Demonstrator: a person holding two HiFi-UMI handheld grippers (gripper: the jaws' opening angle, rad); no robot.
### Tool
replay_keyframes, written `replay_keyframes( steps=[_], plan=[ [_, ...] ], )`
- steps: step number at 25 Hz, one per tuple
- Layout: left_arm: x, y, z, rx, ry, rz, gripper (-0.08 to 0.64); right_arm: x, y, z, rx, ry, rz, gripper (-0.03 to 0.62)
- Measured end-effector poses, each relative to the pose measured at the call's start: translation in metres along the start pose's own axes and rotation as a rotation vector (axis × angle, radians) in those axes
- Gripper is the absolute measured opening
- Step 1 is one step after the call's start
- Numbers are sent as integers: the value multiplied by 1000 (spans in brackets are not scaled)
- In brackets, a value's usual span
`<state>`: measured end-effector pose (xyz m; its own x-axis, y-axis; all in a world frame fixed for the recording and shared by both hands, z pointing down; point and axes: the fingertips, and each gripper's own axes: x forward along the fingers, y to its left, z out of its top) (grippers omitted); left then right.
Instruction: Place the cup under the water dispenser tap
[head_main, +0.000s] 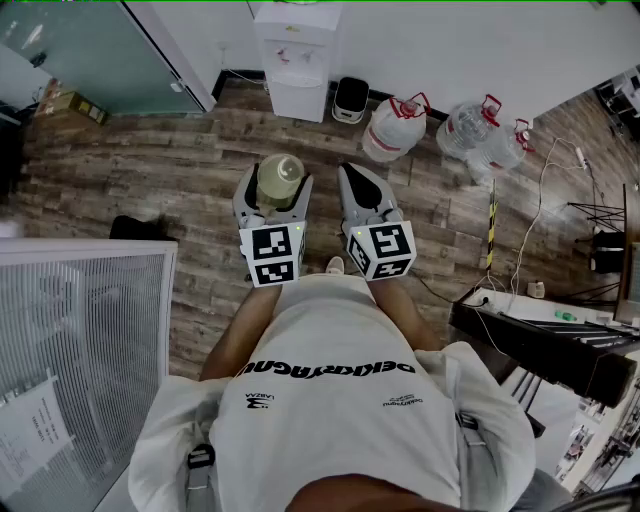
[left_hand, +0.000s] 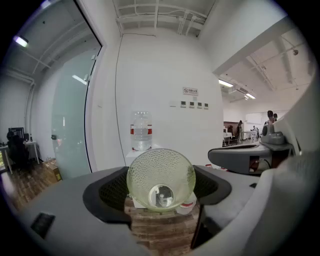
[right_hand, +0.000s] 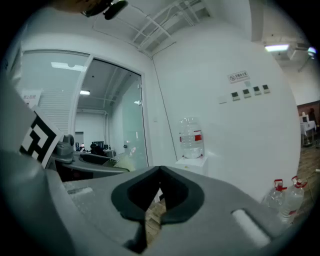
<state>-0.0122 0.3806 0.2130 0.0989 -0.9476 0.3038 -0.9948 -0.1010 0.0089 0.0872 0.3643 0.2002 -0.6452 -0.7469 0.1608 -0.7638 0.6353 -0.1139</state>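
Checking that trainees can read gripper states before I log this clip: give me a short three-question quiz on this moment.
1. True or false: the cup is gripped between the left gripper's jaws.
2. The right gripper's jaws are: A) shut, with nothing between them; B) shut on a cup; C) wide apart.
3. In the head view, how many large water bottles stand to the right of the water dispenser?
Key: 1 true; 2 A; 3 three.
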Motion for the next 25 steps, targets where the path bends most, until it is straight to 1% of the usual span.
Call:
replay_keyframes(
  steps=[5, 10, 15, 21, 25],
  plan=[
    [7, -11, -3, -10, -4, 7, 374, -4, -15, -3, 22, -13, 25, -2],
    [14, -27, -5, -8, 0, 18, 374, -7, -30, -5, -4, -3, 40, -2],
    [23, -47, -7, -6, 3, 36, 374, -14, -47, -8, -3, -3, 68, -2],
    [30, -66, -13, 4, 17, 66, 374, -17, -69, -18, 19, 2, 87, -2],
    [37, -70, -18, 9, 30, 74, 374, -14, -77, -24, 34, 6, 92, -2]
  ],
)
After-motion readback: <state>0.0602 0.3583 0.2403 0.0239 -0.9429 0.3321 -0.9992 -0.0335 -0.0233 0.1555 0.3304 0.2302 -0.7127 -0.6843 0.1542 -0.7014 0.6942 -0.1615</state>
